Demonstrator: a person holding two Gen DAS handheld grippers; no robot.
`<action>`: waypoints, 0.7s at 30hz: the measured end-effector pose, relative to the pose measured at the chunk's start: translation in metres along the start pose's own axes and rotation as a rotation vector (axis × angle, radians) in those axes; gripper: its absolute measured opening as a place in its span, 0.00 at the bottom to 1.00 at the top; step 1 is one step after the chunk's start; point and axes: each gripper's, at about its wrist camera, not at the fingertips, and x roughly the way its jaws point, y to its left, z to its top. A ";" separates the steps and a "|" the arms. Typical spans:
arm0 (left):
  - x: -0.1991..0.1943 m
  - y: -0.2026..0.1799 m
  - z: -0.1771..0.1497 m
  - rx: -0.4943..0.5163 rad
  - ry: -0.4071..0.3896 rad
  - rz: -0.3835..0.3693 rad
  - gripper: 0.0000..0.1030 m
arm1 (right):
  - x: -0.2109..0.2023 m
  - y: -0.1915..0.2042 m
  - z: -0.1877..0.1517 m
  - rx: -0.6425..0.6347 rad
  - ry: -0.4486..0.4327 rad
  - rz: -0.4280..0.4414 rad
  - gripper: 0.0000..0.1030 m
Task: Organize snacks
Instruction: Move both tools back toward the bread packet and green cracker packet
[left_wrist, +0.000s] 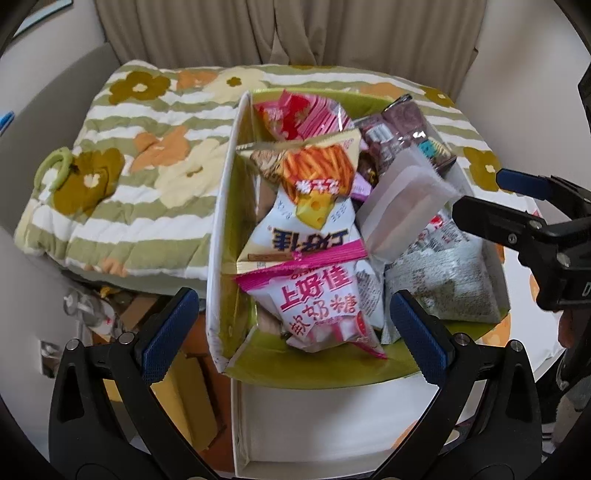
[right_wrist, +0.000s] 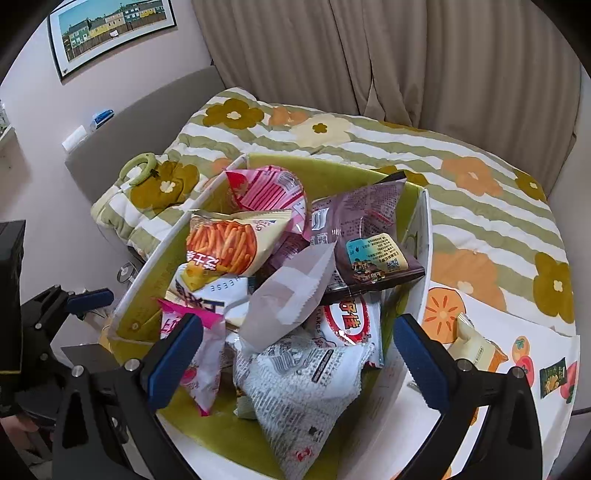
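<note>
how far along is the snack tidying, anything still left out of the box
Mostly done: the white box with green lining is piled with packets, including the cheese-stick bag and purple bag. Nothing is in hand; the left hand-held gripper and right hand-held gripper are open and empty. Left: a pale yellow packet and small green packet lie on the cloth outside the box.

Snack bags (right_wrist: 288, 295) heaped above box (left_wrist: 218, 236) rim; quilt (left_wrist: 122, 155) beside lies bare.

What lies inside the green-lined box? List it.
The box is heaped with snack bags: a fries-picture bag, a pink striped bag, a purple bag, a plain white pouch and a crinkled white bag. Lower layers are covered.
</note>
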 end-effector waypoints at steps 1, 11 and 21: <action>-0.004 -0.002 0.000 0.002 -0.007 0.001 1.00 | -0.003 0.000 0.000 0.002 -0.005 0.001 0.99; -0.039 -0.041 -0.003 0.069 -0.064 -0.006 1.00 | -0.051 -0.001 -0.015 0.045 -0.080 -0.013 0.99; -0.075 -0.089 0.007 0.157 -0.154 -0.087 1.00 | -0.120 -0.029 -0.037 0.112 -0.196 -0.130 0.99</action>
